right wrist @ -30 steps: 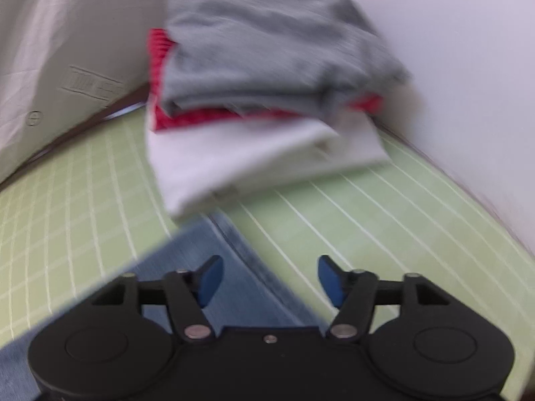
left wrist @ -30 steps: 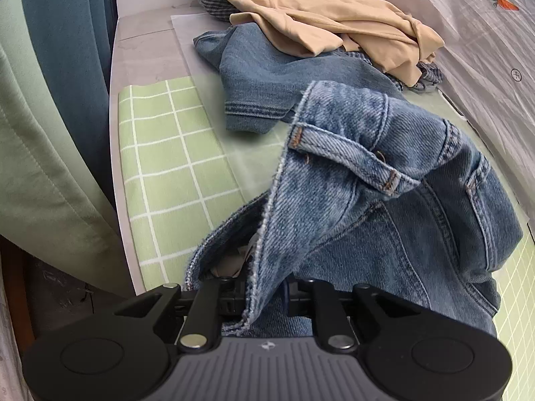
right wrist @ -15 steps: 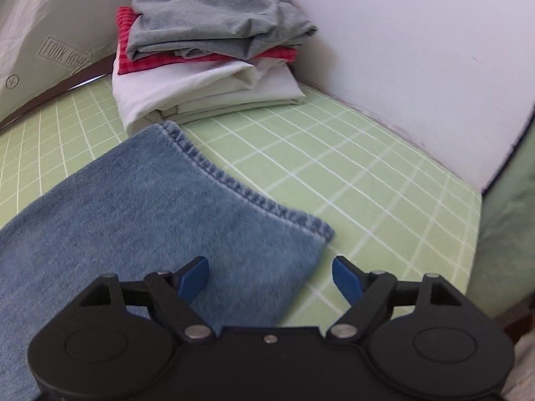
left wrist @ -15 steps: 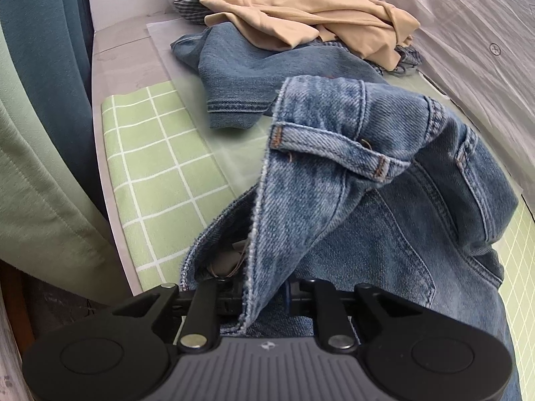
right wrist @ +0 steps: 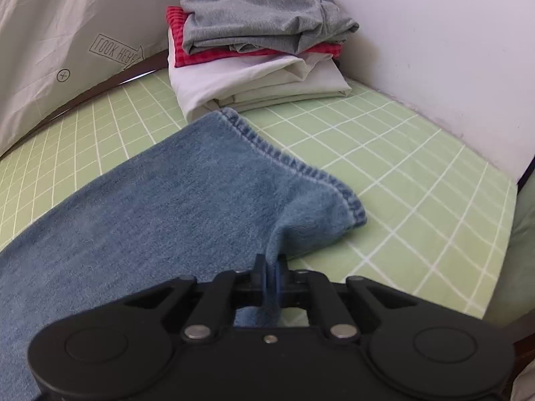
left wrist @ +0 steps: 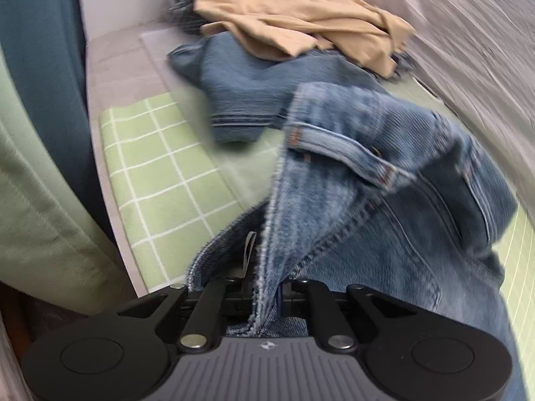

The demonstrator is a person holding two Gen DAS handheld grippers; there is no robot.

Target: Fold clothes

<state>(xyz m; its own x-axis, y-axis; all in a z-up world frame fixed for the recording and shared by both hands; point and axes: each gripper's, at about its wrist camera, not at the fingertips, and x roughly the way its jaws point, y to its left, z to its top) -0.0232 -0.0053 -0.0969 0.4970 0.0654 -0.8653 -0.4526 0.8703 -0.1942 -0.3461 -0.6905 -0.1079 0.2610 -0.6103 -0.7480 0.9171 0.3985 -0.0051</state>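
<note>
**Jeans pinched at both ends, fold about to begin**

The green grid mat point(right wrist: 418, 153) carries the work. The jeans point(left wrist: 384, 207) lie along it, waistband bunched at the near left and leg hem point(right wrist: 301, 167) running to the right, just short of the folded stack point(right wrist: 254, 50) at the far end. An unfolded pile point(left wrist: 294, 23) sits at the far left. The left gripper point(left wrist: 264, 292) is clamped on the waistband edge; the right gripper point(right wrist: 271, 275) is clamped on the hem corner. Judged step: grasp complete. Next move calls for lifting both ends together, cloth kept taut. No containers in view.
</note>
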